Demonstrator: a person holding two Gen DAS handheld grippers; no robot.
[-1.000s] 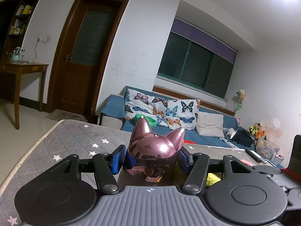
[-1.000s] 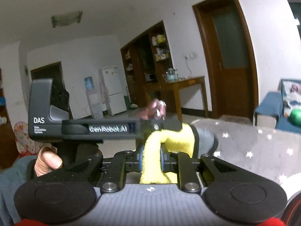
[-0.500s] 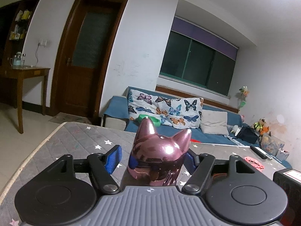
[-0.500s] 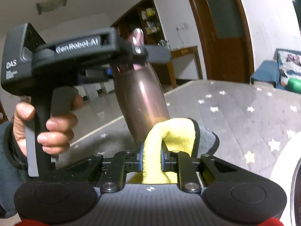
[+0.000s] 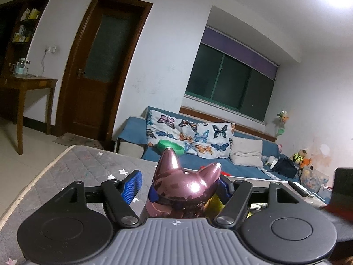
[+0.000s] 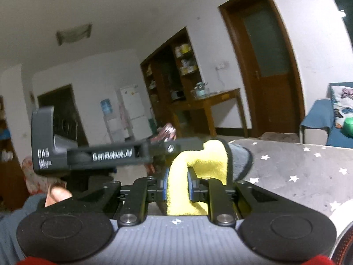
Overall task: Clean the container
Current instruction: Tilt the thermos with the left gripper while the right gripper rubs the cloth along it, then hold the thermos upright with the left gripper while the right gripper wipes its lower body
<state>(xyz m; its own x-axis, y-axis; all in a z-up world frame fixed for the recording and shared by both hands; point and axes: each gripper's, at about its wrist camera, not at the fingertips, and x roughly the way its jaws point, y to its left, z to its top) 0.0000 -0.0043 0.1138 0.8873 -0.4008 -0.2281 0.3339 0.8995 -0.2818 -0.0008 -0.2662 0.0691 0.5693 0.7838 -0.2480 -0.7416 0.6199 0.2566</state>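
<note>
The right gripper (image 6: 176, 187) has its fingers clamped on a folded yellow cloth (image 6: 198, 165). The left gripper (image 5: 178, 186) stands wide, its left finger (image 5: 132, 186) clear of the pink cat-eared container (image 5: 183, 190) between them on the star-patterned counter (image 5: 72, 167). Wiping looks unfinished; no cloth contact is visible.

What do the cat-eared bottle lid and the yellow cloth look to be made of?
Cat-eared lid: glossy pink metallic finish, probably polished metal or plated plastic; it shows sharp highlights and mirror-like reflections. Yellow cloth: soft, fuzzy pile, likely microfibre or terry; it folds thickly between the right gripper pads.
</note>
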